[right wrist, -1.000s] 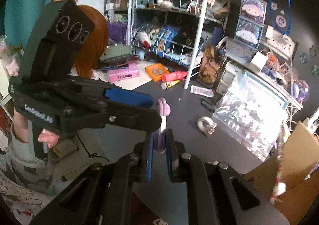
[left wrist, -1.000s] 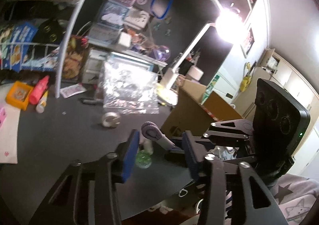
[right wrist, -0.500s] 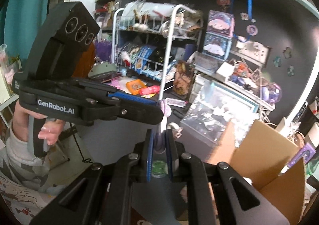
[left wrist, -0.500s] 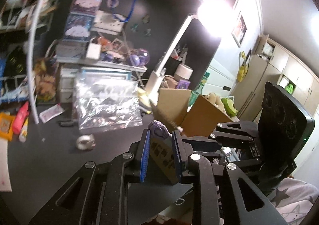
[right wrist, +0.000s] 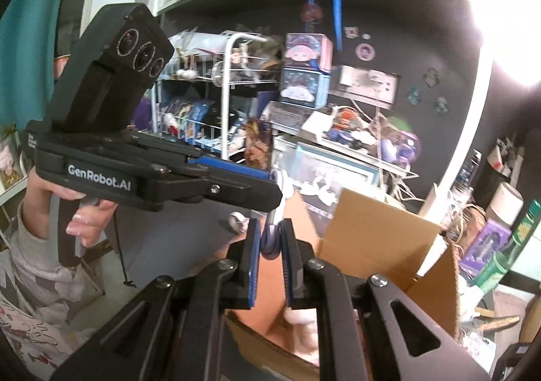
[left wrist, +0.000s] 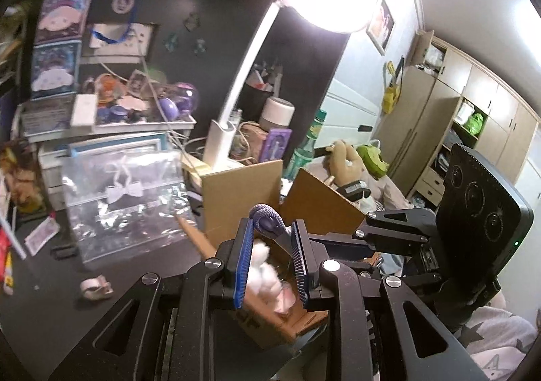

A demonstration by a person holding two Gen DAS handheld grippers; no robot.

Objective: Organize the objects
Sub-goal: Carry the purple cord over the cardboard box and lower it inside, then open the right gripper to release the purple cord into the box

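"Holding anything, the left tool (left wrist: 273,224)?"

"Yes. Its blue pads are drawn in narrow on the looped purple end of a purple-and-white stick (left wrist: 267,217), right at the tips."

"And the right tool (right wrist: 271,222)?"

"Clamped on the same stick, on its other purple end. From the right wrist view the white middle of the stick runs up from those pads to the tip of the left tool, which comes in from the left side, gripped in a hand (right wrist: 84,212) with a grey sleeve."

"So where is the stick?"

"In the air, carried between the two tools, above an open cardboard box (left wrist: 240,195). Its flaps stand up."

"Anything in the box?"

"A fluffy white thing (left wrist: 267,276), seen between the left tool's fingers. I cannot tell what it is."

"Where does the box stand?"

"At the near edge of the dark worktop (left wrist: 50,306). Just beside it on the left a clear plastic bag (left wrist: 125,198) leans against stacked boxes, and a small tape roll (left wrist: 96,286) lies in front of the bag, well apart from the box. A white desk lamp (left wrist: 243,76) rises behind the box, lit and glaring."
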